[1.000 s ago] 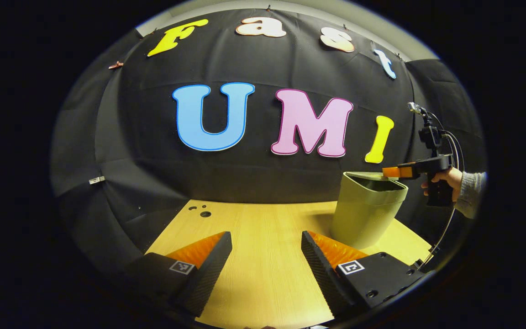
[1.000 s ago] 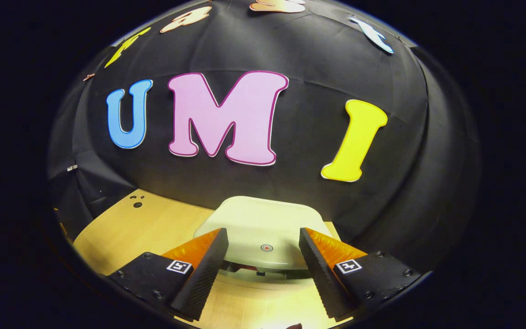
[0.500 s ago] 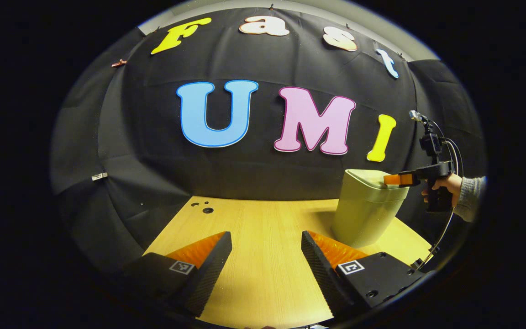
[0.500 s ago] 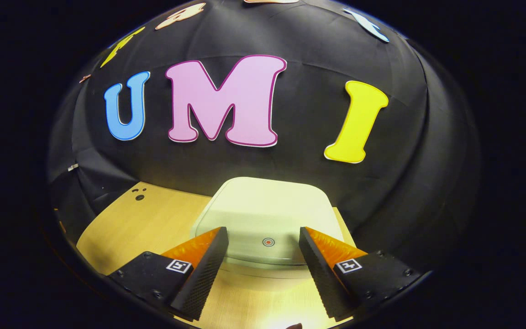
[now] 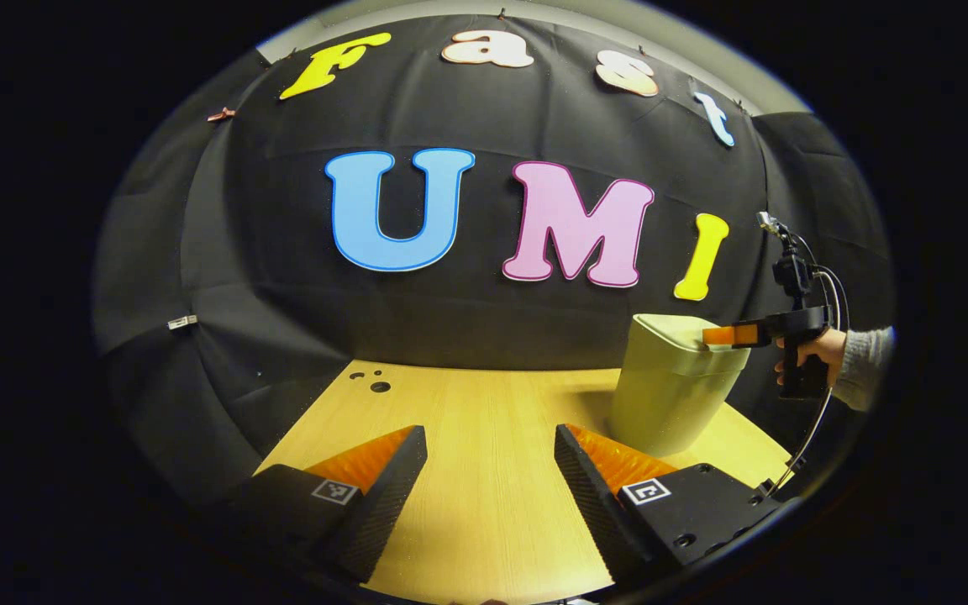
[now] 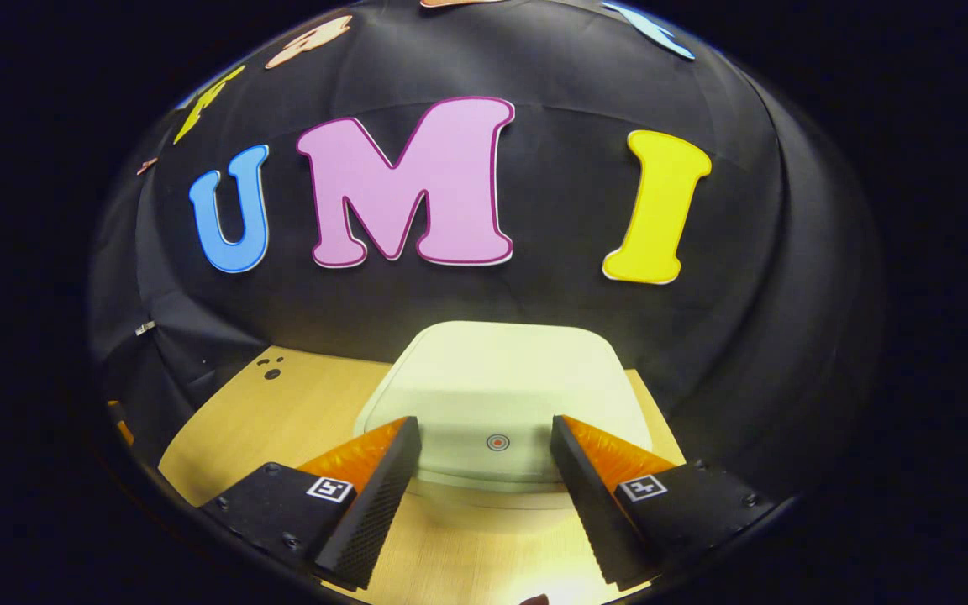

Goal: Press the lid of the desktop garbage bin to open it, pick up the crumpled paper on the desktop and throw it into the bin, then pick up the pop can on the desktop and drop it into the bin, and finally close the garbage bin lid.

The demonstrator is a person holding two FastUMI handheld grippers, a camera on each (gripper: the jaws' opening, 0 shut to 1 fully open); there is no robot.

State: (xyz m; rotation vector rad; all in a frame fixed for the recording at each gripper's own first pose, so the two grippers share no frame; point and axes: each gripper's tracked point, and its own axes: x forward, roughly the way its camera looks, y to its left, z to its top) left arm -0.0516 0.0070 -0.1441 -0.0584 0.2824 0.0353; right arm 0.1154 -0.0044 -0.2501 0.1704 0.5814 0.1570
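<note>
Bin: the pale green garbage bin (image 5: 673, 395) stands upright on the wooden bench (image 5: 484, 496), toward its far right side in the left gripper view, near the black cloth wall (image 5: 467, 319)
Lid: the lid (image 6: 501, 395) lies flat on the bin, closed as far as the right gripper view shows; a small red ring mark (image 6: 497, 442) sits near its near edge
Right gripper: the right gripper (image 6: 484, 496) is held over the near edge of the lid; its jaws stand apart with nothing between the fingers but the lid below; the ring mark lies between the two fingers, a little ahead of the tips; in the left gripper view the same gripper (image 5: 732, 335) reaches level over the bin's top from the right, held by a hand (image 5: 816, 351) in a grey sleeve (image 5: 866, 378)
Contact: whether the fingers touch the lid cannot be told
Left gripper: the left gripper (image 5: 488, 496) hangs above bare bench, jaws apart and holding nothing; the bin is ahead and to the right of its right finger, well apart
Hard to make out: the bin's base is cut off by the right finger in the left gripper view; the inside of the bin is hidden under the lid; a few dark holes (image 5: 376, 384) mark the bench's far left corner
</note>
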